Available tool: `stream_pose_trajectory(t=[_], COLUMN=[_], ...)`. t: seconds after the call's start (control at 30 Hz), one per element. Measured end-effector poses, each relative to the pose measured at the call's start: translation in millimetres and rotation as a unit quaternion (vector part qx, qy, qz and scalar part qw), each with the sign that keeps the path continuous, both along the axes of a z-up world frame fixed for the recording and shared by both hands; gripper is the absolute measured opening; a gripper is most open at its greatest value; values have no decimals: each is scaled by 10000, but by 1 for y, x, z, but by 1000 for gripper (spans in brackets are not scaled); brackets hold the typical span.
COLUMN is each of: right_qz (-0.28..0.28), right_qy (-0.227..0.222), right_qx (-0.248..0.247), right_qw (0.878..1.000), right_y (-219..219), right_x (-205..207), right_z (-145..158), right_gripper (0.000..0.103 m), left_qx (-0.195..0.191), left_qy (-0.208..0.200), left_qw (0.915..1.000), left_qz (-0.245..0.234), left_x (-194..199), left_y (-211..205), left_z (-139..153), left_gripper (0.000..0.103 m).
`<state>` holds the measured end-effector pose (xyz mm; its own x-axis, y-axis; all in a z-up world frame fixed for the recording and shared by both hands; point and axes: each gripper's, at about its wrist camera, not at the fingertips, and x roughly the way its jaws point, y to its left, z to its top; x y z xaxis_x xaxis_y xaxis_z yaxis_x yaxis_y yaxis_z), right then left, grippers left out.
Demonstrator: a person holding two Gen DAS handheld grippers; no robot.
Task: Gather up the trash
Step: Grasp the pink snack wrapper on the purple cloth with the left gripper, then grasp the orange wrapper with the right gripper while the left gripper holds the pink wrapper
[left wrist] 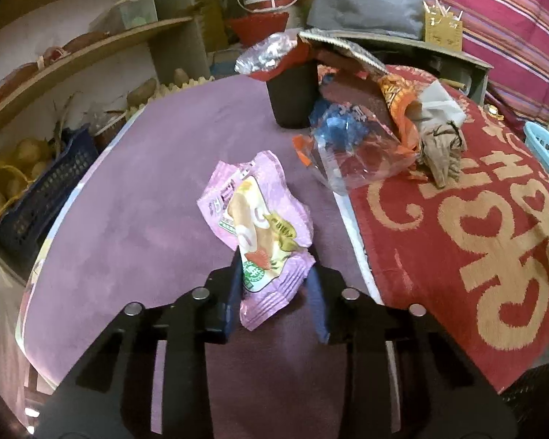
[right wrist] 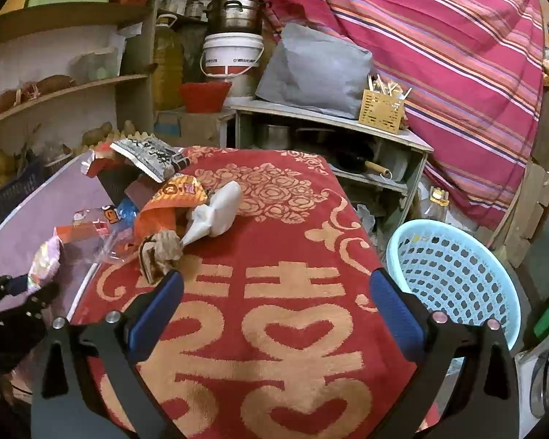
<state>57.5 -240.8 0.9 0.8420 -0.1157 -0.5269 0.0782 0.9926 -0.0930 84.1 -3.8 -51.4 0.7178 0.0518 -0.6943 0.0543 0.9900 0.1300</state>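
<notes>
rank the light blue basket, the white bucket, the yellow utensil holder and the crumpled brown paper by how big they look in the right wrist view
1. light blue basket, though it sits nearest the camera
2. white bucket
3. yellow utensil holder and crumpled brown paper: these look about alike, so I won't rank them

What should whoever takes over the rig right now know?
Left tongs: closed on the lower end of the pink snack wrapper, which still lies on the purple mat.
Right tongs: open, empty, above the red cloth.
Blue basket: right of the table, looks empty.
Left to do: clear wrapper, orange bag, crumpled brown paper, white wad, all beside the dark cup.
</notes>
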Motion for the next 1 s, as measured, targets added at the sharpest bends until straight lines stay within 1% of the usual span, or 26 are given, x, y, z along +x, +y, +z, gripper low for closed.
stream_pose_trajectory(t=[0.1,0.23,0.3,0.43,0.47,0.6,0.67,0.73,0.83,1.0], right_qz=[38,294,423,716,790,959,1065,1107,1156,1236], right_qy=[-19,-85,-124,-124,-72,130,307,444,430,503], right_qx=[-3,124,103,19,-10,-57,-10,52,-41,-139], right_qw=[10000,9995,9990,9974,9968,9953,9938,9928,9924,9910], right_y=[4,17,25,51,59,79,88,93,105,122], right_x=[1,4,5,14,17,30,41,52,62,69], right_z=[1,9,12,19,19,13,8,2,-4,-18], right_gripper=[99,99,99,99,99,99,99,99,99,97], left_qx=[21,64,75,39,77,55,5,-118,-152,-349], left_qy=[-158,-363,-544,-810,-925,-1097,-1134,-1111,-1002,-997], left_qw=[9999,9993,9985,9967,9957,9939,9935,9937,9947,9941], left_qz=[-50,32,80,87,82,46,62,87,148,252], left_x=[-7,-13,-12,0,7,31,41,49,54,61], left_y=[7,20,27,36,37,41,45,52,60,80], left_z=[9,28,44,70,80,99,101,95,85,80], left_gripper=[16,15,15,15,15,15,15,15,15,15])
